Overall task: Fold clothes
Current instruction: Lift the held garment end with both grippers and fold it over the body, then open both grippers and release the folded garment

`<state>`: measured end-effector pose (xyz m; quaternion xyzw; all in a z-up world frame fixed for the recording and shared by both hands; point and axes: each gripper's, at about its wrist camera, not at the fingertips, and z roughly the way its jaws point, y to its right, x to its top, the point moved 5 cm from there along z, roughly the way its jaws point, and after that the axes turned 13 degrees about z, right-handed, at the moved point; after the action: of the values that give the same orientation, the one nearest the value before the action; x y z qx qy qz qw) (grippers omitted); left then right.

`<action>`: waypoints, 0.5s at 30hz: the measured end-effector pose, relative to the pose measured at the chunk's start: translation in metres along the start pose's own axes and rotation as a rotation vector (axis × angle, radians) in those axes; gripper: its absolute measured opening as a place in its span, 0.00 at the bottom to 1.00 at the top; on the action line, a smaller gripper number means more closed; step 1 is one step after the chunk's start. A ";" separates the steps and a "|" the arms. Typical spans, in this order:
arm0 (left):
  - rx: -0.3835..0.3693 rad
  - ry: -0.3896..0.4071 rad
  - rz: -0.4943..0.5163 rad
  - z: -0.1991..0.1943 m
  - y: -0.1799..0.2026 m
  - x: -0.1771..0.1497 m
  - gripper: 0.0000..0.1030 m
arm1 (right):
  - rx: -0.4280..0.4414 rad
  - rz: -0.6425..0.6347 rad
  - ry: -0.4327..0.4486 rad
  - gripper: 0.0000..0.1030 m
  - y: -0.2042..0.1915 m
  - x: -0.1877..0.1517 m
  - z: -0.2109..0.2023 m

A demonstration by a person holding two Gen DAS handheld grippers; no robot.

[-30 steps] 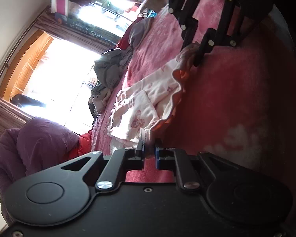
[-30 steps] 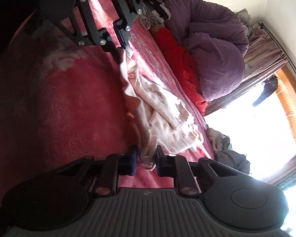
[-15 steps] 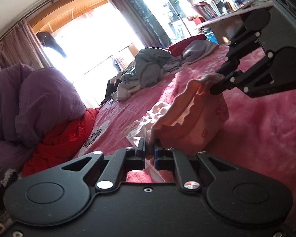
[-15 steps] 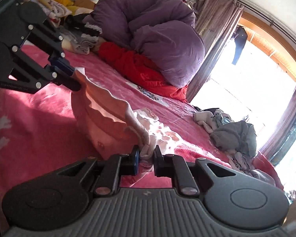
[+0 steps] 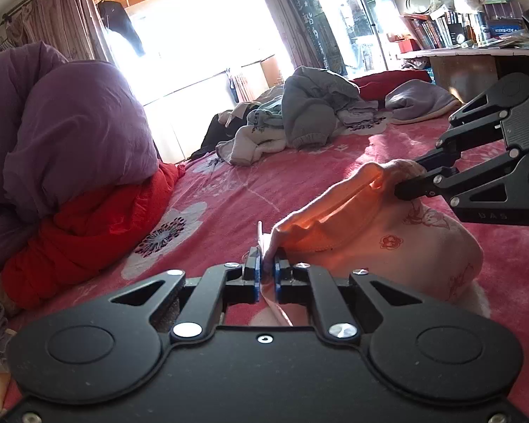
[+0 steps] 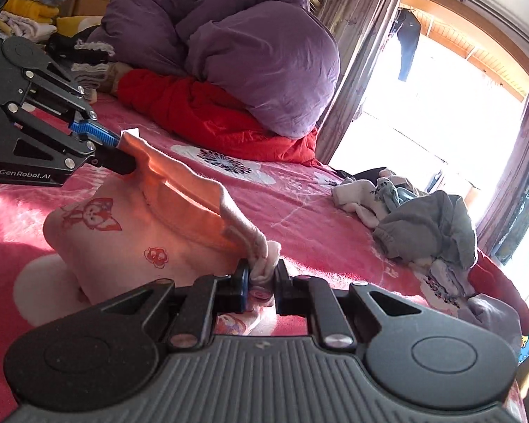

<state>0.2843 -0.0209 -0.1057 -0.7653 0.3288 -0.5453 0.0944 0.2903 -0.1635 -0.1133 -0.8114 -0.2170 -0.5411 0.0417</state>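
Pink garment (image 5: 398, 253), printed with little red cartoon figures, hangs stretched between my two tongs above the bed (image 5: 229, 197), its lower part bunched on the pink flowered blanket. My left tongs (image 5: 267, 276) are pinched tight on one corner of its edge; my right tongs (image 6: 261, 283) are clamped on a thick wad of the other corner. In the left view the right tongs reach in from the right side, gripping the far end.

Around it: a heap of grey and white clothes (image 5: 299, 116) lies further along the bed, well apart. A big purple duvet (image 6: 236, 46) sits piled on a red quilt (image 6: 211, 120) by the curtains. Folded laundry (image 6: 31, 14) is stacked near the headboard. Bright window (image 5: 201, 46) behind, bookshelf (image 5: 469, 24) over a desk at the right.
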 end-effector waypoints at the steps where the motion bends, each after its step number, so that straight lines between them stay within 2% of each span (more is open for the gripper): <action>1: -0.004 -0.008 -0.014 0.009 -0.003 -0.001 0.06 | 0.001 0.013 -0.007 0.14 0.003 0.001 0.007; 4: -0.006 -0.030 -0.032 0.028 -0.007 -0.003 0.06 | 0.010 0.037 -0.030 0.15 0.009 0.002 0.030; 8: 0.000 -0.043 -0.005 0.049 -0.014 -0.002 0.06 | 0.013 0.053 -0.047 0.15 0.016 0.003 0.055; 15: -0.021 -0.073 0.004 0.078 -0.020 -0.003 0.06 | 0.021 0.067 -0.083 0.14 0.020 -0.001 0.084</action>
<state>0.3617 -0.0205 -0.1276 -0.7849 0.3324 -0.5134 0.0994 0.3699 -0.1568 -0.1452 -0.8395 -0.1968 -0.5030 0.0591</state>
